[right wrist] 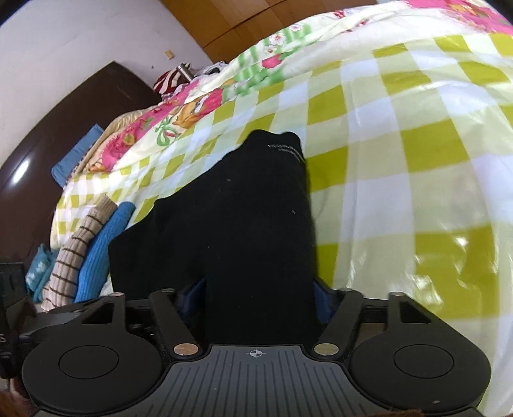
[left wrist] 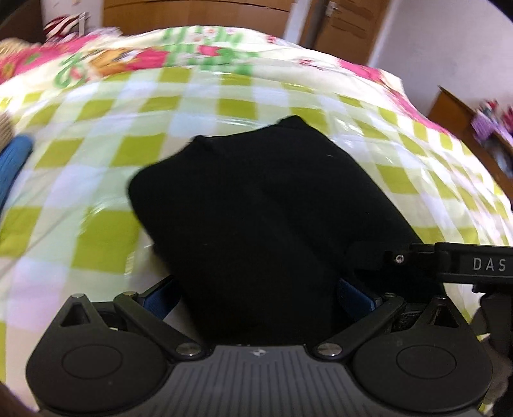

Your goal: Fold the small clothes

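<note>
A black garment [left wrist: 256, 205] lies on the green-and-white checked cover [left wrist: 96, 179] of a bed. Its near edge runs between the blue-padded fingers of my left gripper [left wrist: 256, 295], which looks shut on it, though the cloth hides the fingertips. In the right wrist view the same black garment [right wrist: 250, 218] shows small white lettering near its far end and drapes into my right gripper [right wrist: 259, 298], which also looks shut on it. The right gripper's body [left wrist: 474, 266] shows at the right edge of the left wrist view, close beside the left one.
Folded clothes lie to the left: a blue knit piece [right wrist: 99, 250], a beige striped piece [right wrist: 77, 250] and a light-blue piece [right wrist: 38, 269]. A floral quilt [left wrist: 134, 61] lies beyond. A dark headboard [right wrist: 48, 128], wooden wardrobe [left wrist: 198, 12] and side shelf [left wrist: 474, 134] surround the bed.
</note>
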